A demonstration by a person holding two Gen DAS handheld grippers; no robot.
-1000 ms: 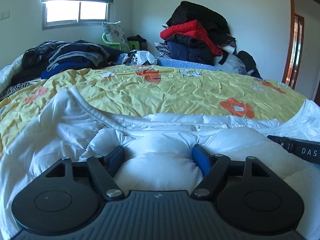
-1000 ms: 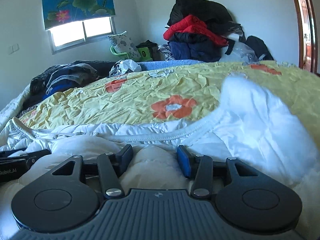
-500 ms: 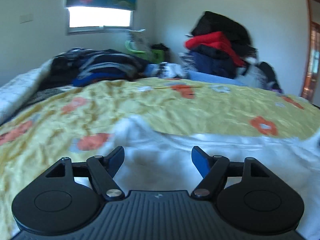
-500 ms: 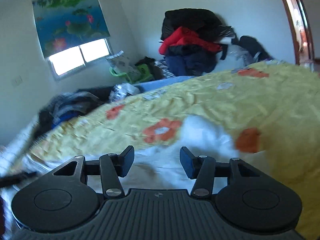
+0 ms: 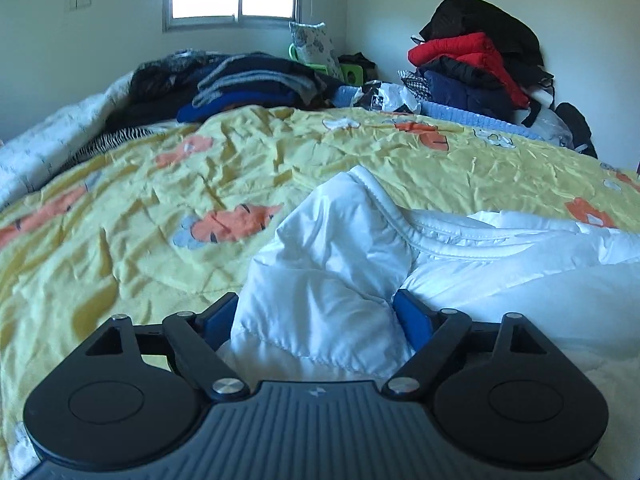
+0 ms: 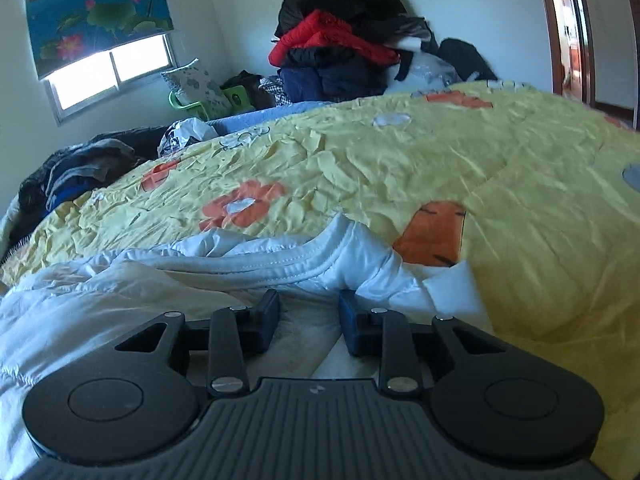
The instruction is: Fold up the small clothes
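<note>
A white padded garment (image 5: 500, 256) lies on the yellow flowered bedspread (image 5: 160, 184). In the left wrist view its left shoulder part bunches up between the blue pads of my left gripper (image 5: 318, 316), which stands wide open around it. In the right wrist view the same garment (image 6: 120, 288) shows its ribbed collar band (image 6: 288, 264). My right gripper (image 6: 308, 316) is open, its pads low at the garment's right shoulder just below the collar, with cloth lying between them.
Folded dark clothes (image 5: 248, 84) lie at the bed's far left. A heap of red, black and navy jackets (image 5: 472, 64) stands at the far right by the wall. A plastic bag (image 5: 384, 96) lies between them. A wooden door frame (image 6: 560, 28) is on the right.
Both grippers moved apart from the garment's middle to its outer ends: the left to the left shoulder, the right to the right shoulder. Both jaws stayed open.
</note>
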